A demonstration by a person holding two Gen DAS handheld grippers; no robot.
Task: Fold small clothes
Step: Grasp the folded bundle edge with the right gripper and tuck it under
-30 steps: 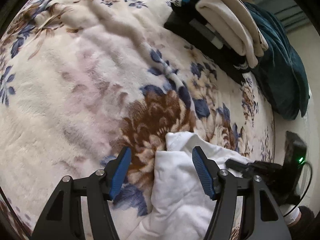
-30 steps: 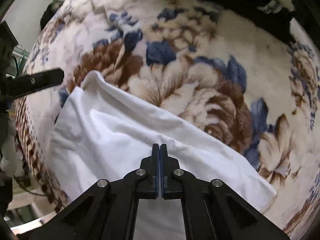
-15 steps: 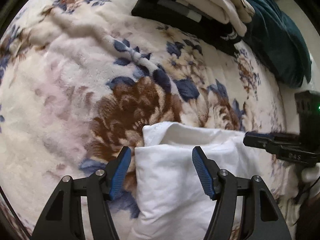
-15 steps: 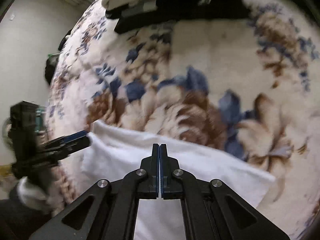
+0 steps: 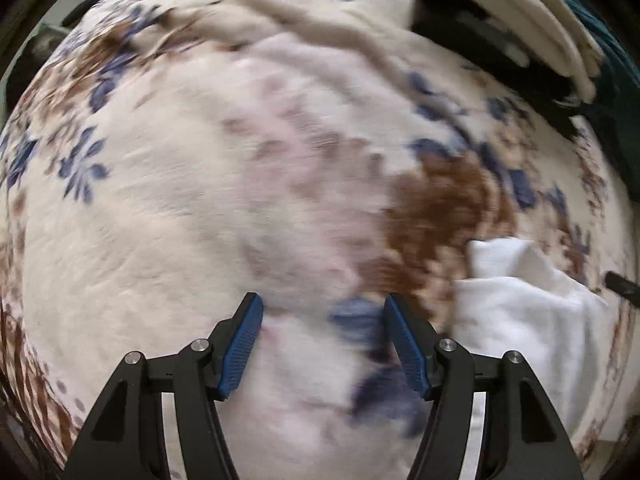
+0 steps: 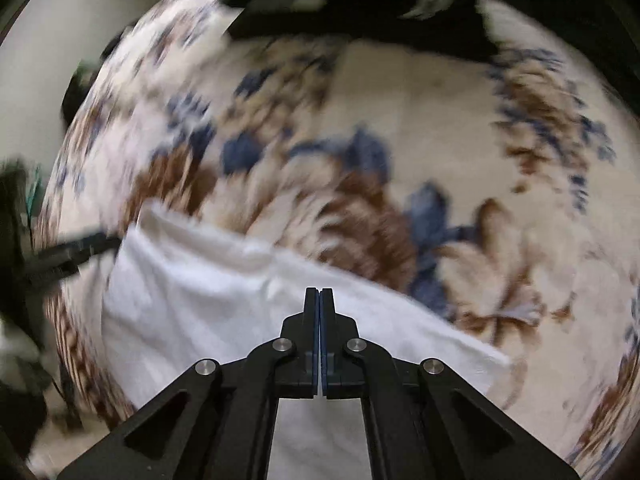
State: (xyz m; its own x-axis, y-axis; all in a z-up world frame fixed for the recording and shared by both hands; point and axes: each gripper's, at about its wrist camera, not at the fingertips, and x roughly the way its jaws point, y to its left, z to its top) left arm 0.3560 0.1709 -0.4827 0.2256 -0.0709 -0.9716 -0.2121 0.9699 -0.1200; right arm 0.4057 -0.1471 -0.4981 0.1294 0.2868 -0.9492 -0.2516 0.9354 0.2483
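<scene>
A folded white garment (image 5: 528, 308) lies on the floral fleece blanket (image 5: 200, 200), to the right of my left gripper (image 5: 322, 300). That gripper is open and points down at bare blanket, with nothing between its blue pads (image 5: 244, 344). In the right wrist view the white garment (image 6: 200, 304) spreads under my right gripper (image 6: 320, 292), which is shut, and no cloth shows between its fingertips. The left gripper's black finger (image 6: 72, 252) reaches in at the garment's left corner. Both views are blurred.
A stack of folded clothes (image 5: 532, 40), cream on top of black, sits at the blanket's far right, and a dark teal cloth (image 5: 612, 60) lies beside it. In the right wrist view the black clothes (image 6: 360, 20) run along the top.
My left gripper has swung left off the white garment, which now lies to the right of its fingers. The right gripper stayed shut over the garment while its view shifted.
</scene>
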